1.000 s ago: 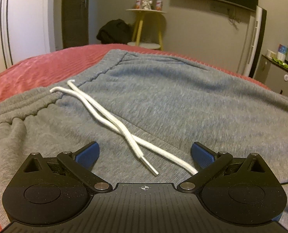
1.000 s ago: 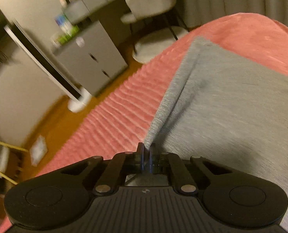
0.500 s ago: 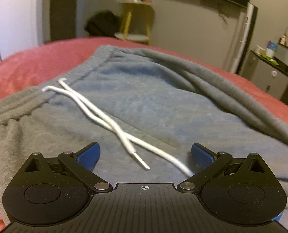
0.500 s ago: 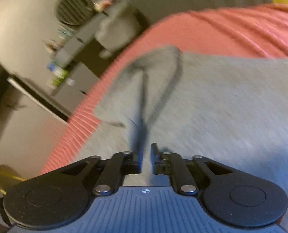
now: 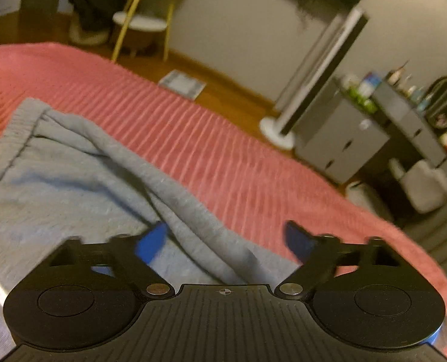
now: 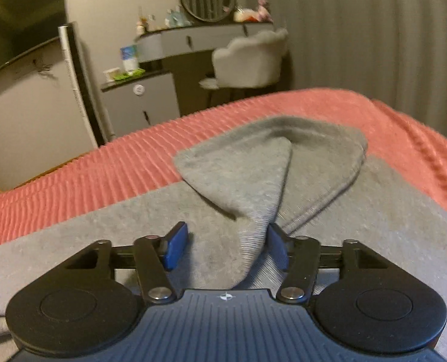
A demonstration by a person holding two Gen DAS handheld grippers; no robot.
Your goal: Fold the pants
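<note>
From the left wrist camera, the grey pants (image 5: 72, 181) lie spread on the red bedspread (image 5: 223, 150), reaching towards the bed's far edge, beyond which the wooden floor and a yellow-legged stool (image 5: 139, 24) show. The waistband sits at the far left of the cloth, and a thick rolled fold of fabric runs from there diagonally down towards the left gripper (image 5: 226, 241). Its blue fingers stand wide apart, hovering just over that fold with nothing between them; the picture is smeared, so I cannot tell whether the left finger touches the cloth.

From the right wrist camera, one end of the pants (image 6: 253, 175) has been laid back over the rest, making a rounded flap near the bed's far edge, with the grey cabinet (image 6: 139, 102) and pale chair (image 6: 247, 60) behind it. A ribbed strip of the cloth runs down from the flap between the fingers of the right gripper (image 6: 226, 244). Those fingers are spread; the cloth lies against the right-hand finger but is not pinched.

To my eye, a fold has just been laid down and let go, and the hands are between grips. The flap looks lumpy rather than flat, so the next move probably calls for smoothing it, or for each gripper to take a fresh edge, the left one at that rolled ridge, before folding again.
</note>
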